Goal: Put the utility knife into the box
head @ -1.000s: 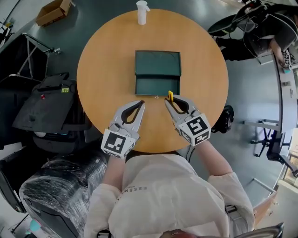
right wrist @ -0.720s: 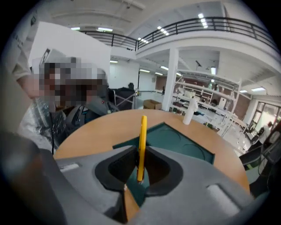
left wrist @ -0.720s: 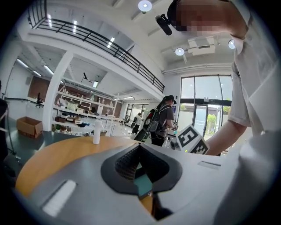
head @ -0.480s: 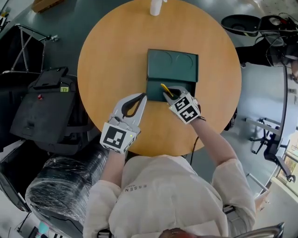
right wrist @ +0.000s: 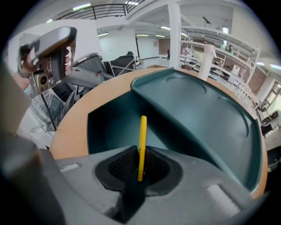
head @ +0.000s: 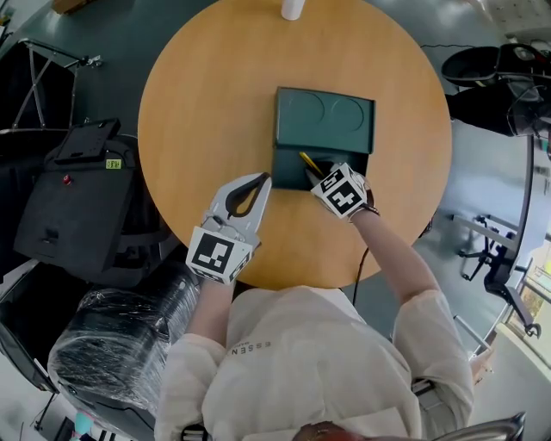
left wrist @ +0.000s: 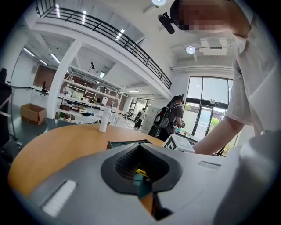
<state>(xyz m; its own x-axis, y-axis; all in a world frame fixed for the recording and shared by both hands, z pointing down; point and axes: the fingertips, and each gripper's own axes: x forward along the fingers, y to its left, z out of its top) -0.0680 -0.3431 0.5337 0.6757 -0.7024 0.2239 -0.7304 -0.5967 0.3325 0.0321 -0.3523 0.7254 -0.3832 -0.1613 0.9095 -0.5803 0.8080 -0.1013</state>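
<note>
Head view: one round wooden table (head: 207, 103) carries one dark green box (head: 327, 129), lying open with its lid folded away from the person, and one white bottle (head: 292, 9) at the far edge. Two grippers are over the near half. The left gripper (head: 263, 177) points at the box's near left corner, just beside it. The right gripper (head: 312, 175) reaches over the near wall of the box with the single yellow utility knife (head: 308, 163) sticking out over the tray.

Left gripper view: the jaws meet at their tips with nothing clamped between them. Beyond them are the box (left wrist: 125, 143), the bottle (left wrist: 104, 120) and one person with a backpack (left wrist: 173, 116) far off. A yellow speck low in the gap may be the knife; it is too small to be sure.

Right gripper view: the jaws are closed on the utility knife (right wrist: 142, 140), seen edge-on, its free end over the open tray of the box (right wrist: 197, 110). Whether it touches the tray floor I cannot tell. The left gripper (right wrist: 48, 48) shows at upper left, beside the table (right wrist: 92, 99).
</note>
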